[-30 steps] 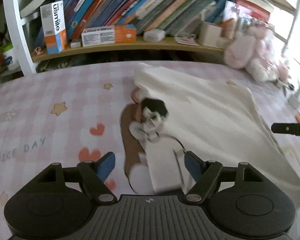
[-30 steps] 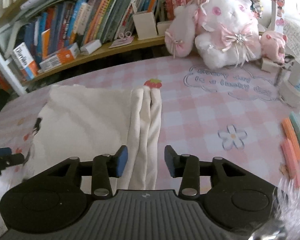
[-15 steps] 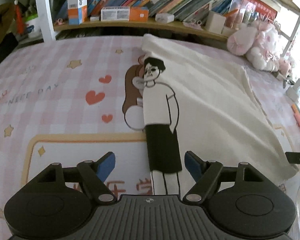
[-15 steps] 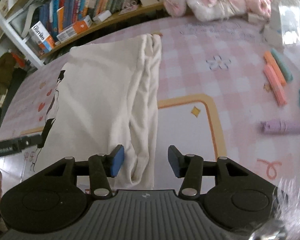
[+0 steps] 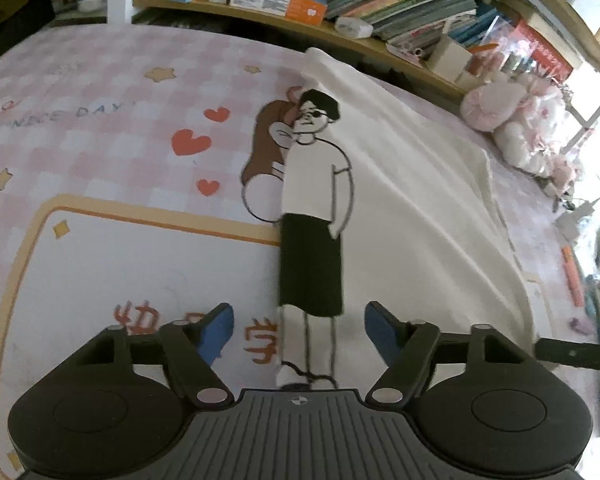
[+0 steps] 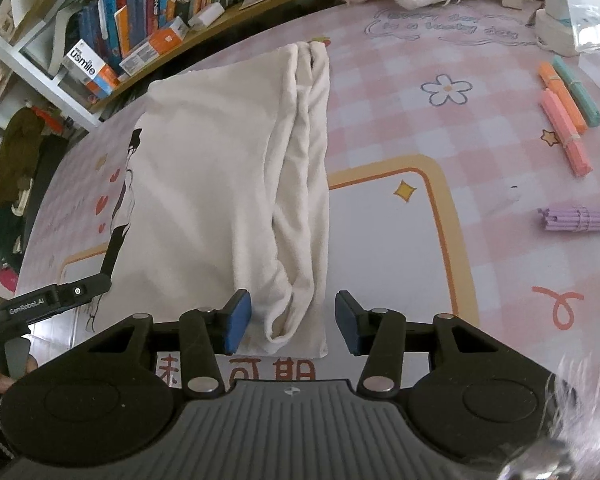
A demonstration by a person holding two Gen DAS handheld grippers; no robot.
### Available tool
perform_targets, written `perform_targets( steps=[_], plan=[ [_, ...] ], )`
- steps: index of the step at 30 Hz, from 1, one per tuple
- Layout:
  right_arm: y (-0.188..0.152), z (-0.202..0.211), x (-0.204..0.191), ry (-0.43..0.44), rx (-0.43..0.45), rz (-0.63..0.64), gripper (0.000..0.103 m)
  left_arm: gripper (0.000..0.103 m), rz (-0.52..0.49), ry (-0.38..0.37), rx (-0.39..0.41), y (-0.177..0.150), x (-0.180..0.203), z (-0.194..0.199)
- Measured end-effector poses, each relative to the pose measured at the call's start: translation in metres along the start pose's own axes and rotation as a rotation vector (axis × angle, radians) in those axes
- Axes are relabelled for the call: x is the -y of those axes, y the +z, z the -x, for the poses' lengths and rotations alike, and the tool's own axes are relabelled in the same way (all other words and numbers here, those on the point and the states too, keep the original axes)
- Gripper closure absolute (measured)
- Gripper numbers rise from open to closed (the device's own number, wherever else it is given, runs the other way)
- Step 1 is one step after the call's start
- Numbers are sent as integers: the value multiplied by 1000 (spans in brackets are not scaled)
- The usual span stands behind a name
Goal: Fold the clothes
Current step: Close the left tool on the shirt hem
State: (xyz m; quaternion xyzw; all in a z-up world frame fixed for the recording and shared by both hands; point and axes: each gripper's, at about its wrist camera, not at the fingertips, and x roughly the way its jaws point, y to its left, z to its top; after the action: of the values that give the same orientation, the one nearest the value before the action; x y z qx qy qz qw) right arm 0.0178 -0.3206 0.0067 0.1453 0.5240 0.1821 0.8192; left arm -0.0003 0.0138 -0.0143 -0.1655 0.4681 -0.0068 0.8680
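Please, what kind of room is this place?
Probably a child's bedroom or study corner at home: a shelf crowded with books, pink plush toys, and a pink checked mat with hearts and stars, where a cream garment lies.

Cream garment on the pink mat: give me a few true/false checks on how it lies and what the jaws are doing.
1. The cream garment lies flat on the pink mat. True.
2. Its printed figure runs along the edge nearest the left gripper. True.
3. The right gripper has its jaws clamped on a purple bundle. False: the purple bundle lies apart on the mat; the jaws straddle the garment's bunched edge, pads not pressing it.
4. The left gripper's jaws are fully shut. False: they are closing, with the printed edge between them, pads still clear of it.
5. The plush toy sits on top of the garment. False: it sits beyond it, by the bookshelf.
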Motion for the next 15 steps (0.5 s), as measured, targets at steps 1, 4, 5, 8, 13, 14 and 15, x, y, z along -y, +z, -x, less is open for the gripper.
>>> perform_targets(
  steps=[1, 4, 5, 8, 13, 14, 15],
  plan=[
    [0, -1, -1, 0, -2, 5, 60, 54, -5, -9, -2, 0, 1, 0],
    [0, -3, -3, 1, -10, 17, 62, 80, -41, -13, -4, -2, 8, -1],
    [0, -3, -4, 2, -13, 20, 63, 85, -50, -14, 1, -3, 10, -1],
    [0, -5, -5, 4, -20, 24, 70, 95, -75, -15, 18, -4, 14, 2],
    [1, -10, -9, 18, -39, 38, 79, 96, -88, -6, 27, -5, 14, 8],
    [1, -11, -10, 22, -44, 43, 79, 96, -85, -1, 23, -5, 13, 8],
    [1, -12, -12, 26, -50, 49, 79, 93, -86, 6, 12, -5, 12, 8]
  ],
)
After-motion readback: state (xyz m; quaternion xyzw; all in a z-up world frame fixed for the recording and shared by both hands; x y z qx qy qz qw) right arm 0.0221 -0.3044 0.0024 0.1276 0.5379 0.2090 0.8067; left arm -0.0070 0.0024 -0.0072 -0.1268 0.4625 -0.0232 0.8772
